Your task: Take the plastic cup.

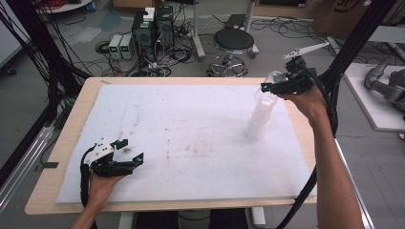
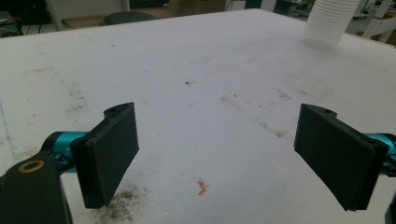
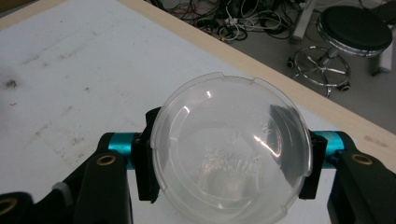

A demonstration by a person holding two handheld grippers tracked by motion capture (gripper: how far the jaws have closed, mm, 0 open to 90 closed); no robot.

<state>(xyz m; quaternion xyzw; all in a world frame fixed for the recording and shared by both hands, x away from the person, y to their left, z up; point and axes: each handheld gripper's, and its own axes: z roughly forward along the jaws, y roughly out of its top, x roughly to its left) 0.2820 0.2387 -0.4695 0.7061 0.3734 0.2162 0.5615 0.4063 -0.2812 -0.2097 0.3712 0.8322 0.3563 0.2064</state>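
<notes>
Stool (image 1: 233, 42): standing on the floor beyond the table's far edge.
Computers (image 1: 153, 28): sitting among cables, left of the stool.
Pad (image 1: 191, 124): covering the table (image 1: 67, 143), showing stains.

A grey floor (image 1: 57, 43) strewn with cables holds a black round stool (image 1: 233, 41) and computer towers (image 1: 153, 29) beyond the table (image 1: 71, 114)

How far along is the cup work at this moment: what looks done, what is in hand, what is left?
Done: the right gripper has its fingers closed on one clear plastic cup. In hand: it holds that cup in the air at the top of the stack of cups on the white mat. Left: setting the cup down, likely, and the rest of the stack. The left gripper rests open on the mat, holding nothing.
</notes>
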